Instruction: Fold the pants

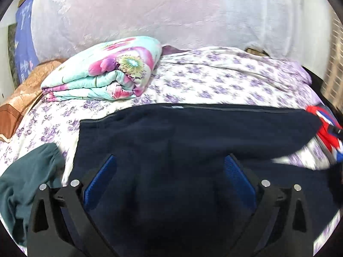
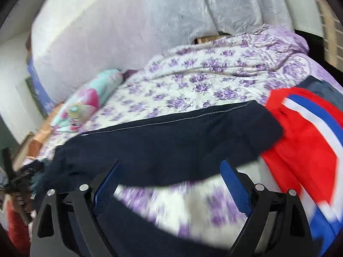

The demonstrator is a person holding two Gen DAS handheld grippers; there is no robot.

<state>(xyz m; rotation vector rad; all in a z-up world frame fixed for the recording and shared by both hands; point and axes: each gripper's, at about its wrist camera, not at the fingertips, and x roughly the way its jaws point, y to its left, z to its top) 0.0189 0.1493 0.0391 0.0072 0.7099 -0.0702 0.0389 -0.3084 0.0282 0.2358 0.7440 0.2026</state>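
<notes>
While the navy pants lie spread across the bed, the left gripper hangs tilted down over them, jaws wide apart and empty, dark cloth filling the gap beneath. Pointing down likewise, the right gripper stands open over the pants' near edge and bare sheet, gripping nothing. To its right lies a red garment; left of the left gripper, a teal garment. Beyond, a folded floral quilt.
</notes>
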